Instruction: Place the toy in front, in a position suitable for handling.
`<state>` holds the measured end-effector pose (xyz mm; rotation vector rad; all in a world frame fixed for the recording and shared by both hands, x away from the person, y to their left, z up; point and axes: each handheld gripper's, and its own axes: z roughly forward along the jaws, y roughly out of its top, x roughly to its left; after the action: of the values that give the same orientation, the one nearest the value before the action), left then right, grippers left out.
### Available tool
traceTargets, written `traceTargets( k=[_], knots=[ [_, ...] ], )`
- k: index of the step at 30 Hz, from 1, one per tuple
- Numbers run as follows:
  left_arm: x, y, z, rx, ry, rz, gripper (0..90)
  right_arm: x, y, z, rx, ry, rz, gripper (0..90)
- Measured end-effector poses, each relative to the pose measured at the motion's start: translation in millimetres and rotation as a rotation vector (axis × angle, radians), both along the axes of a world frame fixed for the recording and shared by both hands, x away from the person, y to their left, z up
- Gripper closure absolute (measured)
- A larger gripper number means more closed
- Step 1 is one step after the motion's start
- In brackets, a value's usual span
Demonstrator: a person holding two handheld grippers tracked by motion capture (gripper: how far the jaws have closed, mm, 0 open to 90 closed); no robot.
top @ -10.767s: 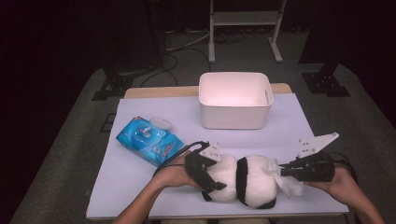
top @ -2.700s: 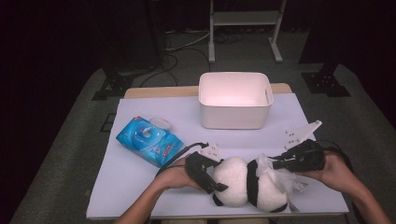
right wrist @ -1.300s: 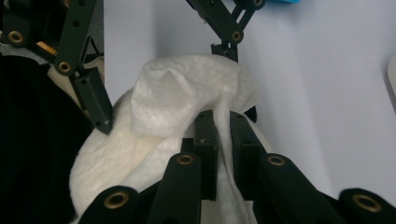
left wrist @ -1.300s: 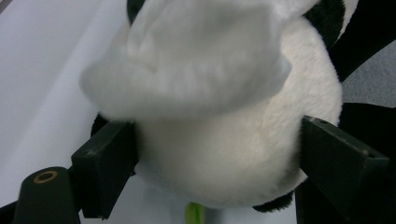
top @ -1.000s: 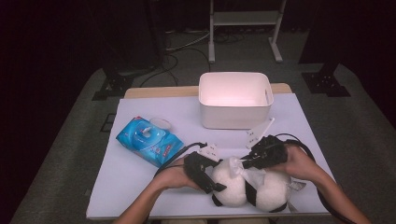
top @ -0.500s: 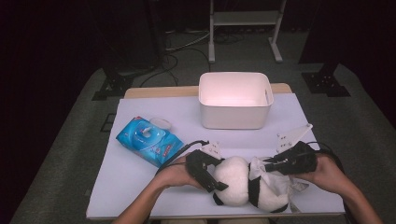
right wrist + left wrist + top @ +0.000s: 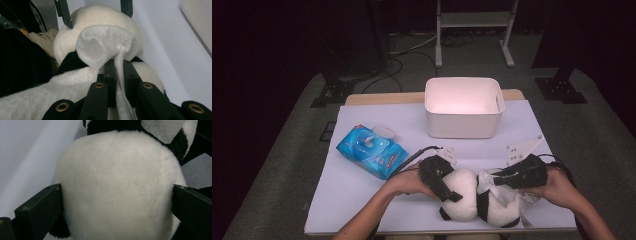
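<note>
White wipe [image 7: 105,47] pinched in right tool [image 7: 119,67]; left tool [image 7: 115,192] spread wide, clasping plush panda's [image 7: 472,195] head.

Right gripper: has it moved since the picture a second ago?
Yes. The right gripper, shut on a white wipe, has shifted rightward and toward the table's near edge, away from the white bin, across the panda plush.

You're at a lab recording station: dark blacked-out surround, grey carpet [image 7: 282,195], cables [image 7: 404,47] on floor, metal stand [image 7: 472,30] behind a white-covered table [image 7: 362,200].
</note>
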<state>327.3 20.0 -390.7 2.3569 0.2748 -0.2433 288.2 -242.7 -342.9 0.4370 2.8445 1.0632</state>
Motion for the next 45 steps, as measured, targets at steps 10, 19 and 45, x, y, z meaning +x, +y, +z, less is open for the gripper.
traceTargets(
  k=[10, 19, 45],
  knots=[
    [5.2, -9.2, -6.5, 0.021, 0.023, -0.040, 0.0, 1.9, 6.4, -4.0, -0.014, 0.009, 0.008, 83.2],
    [2.6, -4.0, 6.3, 0.045, -0.044, -0.076, 23.1, 5.8, 10.1, 0.7, 0.001, 0.009, 0.021, 83.1],
    [24.8, 36.1, 18.1, 0.102, -0.166, 0.055, 18.9, 60.0, 62.7, 7.3, -0.031, 0.008, 0.052, 83.2]
  ],
)
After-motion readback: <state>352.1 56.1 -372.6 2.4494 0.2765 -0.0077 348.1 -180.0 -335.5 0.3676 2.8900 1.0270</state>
